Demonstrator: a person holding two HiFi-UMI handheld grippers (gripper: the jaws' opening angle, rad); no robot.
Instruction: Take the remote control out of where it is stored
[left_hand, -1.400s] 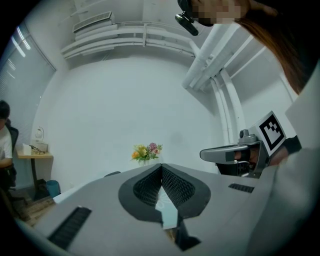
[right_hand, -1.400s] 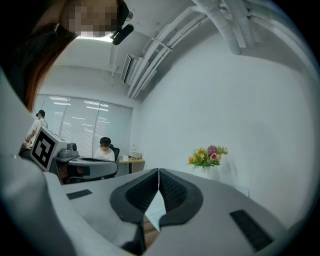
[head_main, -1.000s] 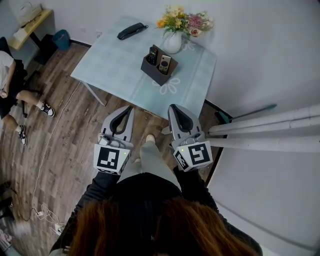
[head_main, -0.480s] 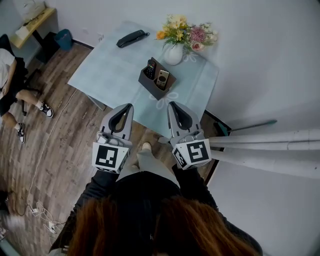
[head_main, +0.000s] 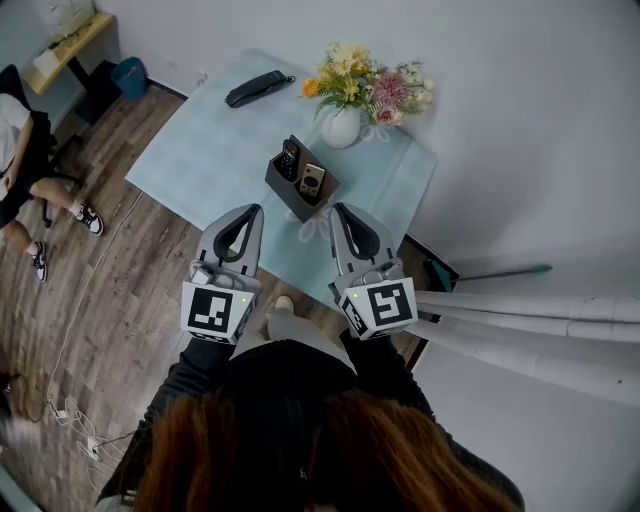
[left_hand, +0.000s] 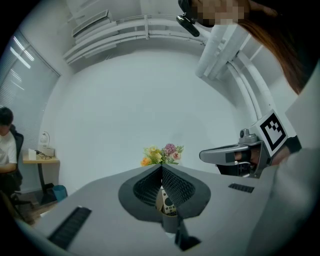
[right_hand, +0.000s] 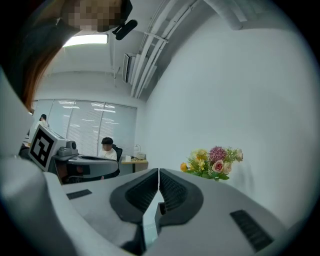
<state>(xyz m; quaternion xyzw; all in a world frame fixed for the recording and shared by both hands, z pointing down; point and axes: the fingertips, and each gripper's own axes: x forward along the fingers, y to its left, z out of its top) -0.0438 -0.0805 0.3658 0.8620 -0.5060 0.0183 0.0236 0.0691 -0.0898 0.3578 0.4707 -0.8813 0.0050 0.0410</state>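
table bears one holder with two remotes.

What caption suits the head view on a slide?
Left gripper and right gripper, both shut, face a table with a holder of remote controls and a vase.

Grey left tongs, grey right tongs, black-white marker cubes, black sleeves

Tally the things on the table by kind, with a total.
remote controls: 2
holder: 1
vase of flowers: 1
black oblong object: 1
Total: 5
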